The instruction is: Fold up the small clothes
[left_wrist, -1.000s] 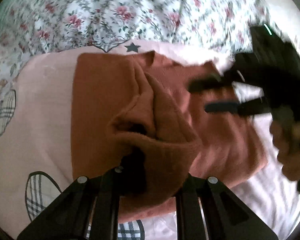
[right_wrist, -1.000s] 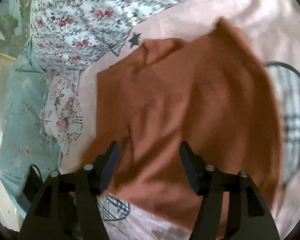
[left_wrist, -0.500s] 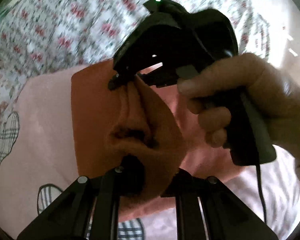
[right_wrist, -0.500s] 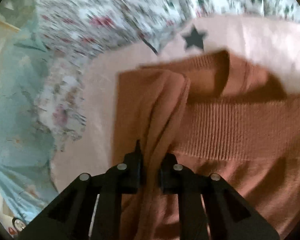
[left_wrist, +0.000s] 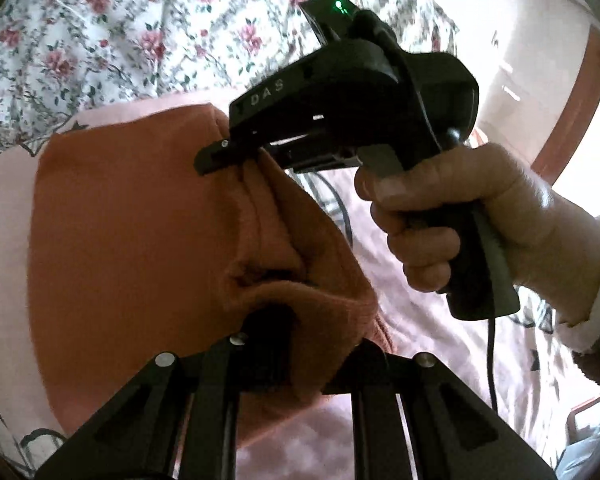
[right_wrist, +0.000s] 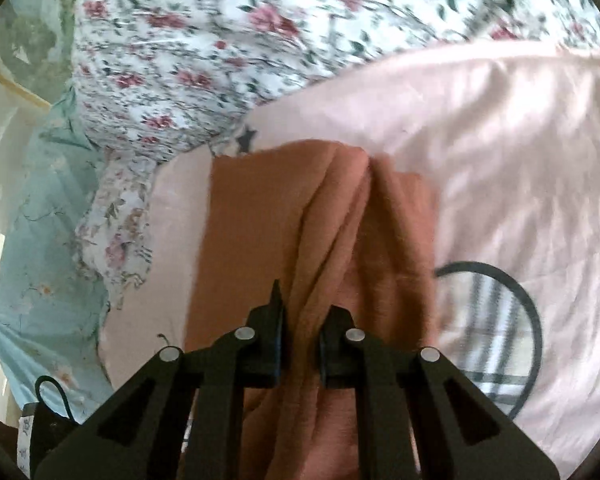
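You've got the pale pink bedsheet with the checked heart prints (right_wrist: 500,168) as your work surface, with the white quilt with red roses (right_wrist: 228,40) bunched up behind it, so it's a soft bed and not a firm counter. That's your first risk: nothing under the cloth resists, so any drag can pull the sheet into wrinkles along with the fold.

On the sheet sits the rust-orange knit garment (left_wrist: 132,240), partly lifted and doubled over on itself. Both tools are clamped on it. The left tool (left_wrist: 300,344) is closed on a thick gathered wad at the near edge, and the right tool (right_wrist: 303,344) has just snapped closed on a ridge of the knit, fabric pinched between its pads. In the left view you can see the right tool (left_wrist: 216,158) biting the far end of the same fold line, with your right hand (left_wrist: 472,216) on the grip.

Stuff that could go sideways, I'd guess:
- The right tool looks like it's holding several layers, not one clean edge. Carry that over and you could end up with a lumpy roll.
- Knit stretches. Pull the two tools apart too hard and the edge probably bows out.
- Both grabs are bunched, so when you let go the corners may not line up.
- Smallest worry: the black cable (left_wrist: 490,364) hanging off the right grip could snag the cloth.
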The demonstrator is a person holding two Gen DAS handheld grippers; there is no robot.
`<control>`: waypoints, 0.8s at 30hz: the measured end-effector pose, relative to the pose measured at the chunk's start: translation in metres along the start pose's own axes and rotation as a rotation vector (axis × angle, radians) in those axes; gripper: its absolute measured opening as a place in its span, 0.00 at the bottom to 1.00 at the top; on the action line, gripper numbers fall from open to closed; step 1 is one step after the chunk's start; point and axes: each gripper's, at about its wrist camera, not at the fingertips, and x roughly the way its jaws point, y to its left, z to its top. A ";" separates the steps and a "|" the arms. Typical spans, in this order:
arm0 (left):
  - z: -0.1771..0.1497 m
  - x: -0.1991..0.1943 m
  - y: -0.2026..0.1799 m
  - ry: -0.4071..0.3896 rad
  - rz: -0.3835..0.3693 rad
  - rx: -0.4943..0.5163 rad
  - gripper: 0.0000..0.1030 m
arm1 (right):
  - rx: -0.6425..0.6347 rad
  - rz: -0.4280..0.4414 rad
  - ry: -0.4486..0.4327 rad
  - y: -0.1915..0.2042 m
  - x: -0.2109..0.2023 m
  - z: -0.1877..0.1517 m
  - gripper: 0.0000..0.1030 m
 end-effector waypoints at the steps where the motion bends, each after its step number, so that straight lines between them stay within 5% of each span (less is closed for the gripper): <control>1: 0.000 0.002 0.001 0.006 0.001 -0.002 0.12 | 0.001 0.000 0.002 -0.002 0.002 0.000 0.14; 6: 0.005 -0.001 -0.001 -0.014 -0.016 -0.006 0.12 | 0.002 0.032 -0.055 -0.003 -0.014 -0.002 0.14; 13: -0.002 0.026 0.002 0.083 -0.054 -0.047 0.23 | 0.022 -0.061 -0.004 -0.026 0.001 -0.010 0.16; 18: -0.010 0.003 0.005 0.101 -0.090 -0.050 0.55 | 0.008 -0.152 -0.056 -0.018 -0.020 -0.017 0.26; 21: -0.019 -0.021 0.017 0.096 -0.090 -0.066 0.64 | 0.032 -0.195 -0.094 -0.014 -0.038 -0.027 0.48; 23: -0.025 -0.037 0.031 0.085 -0.058 -0.092 0.68 | 0.042 -0.202 -0.123 -0.009 -0.047 -0.035 0.76; 24: -0.028 -0.044 0.040 0.081 -0.042 -0.109 0.69 | 0.036 -0.197 -0.133 -0.005 -0.050 -0.039 0.79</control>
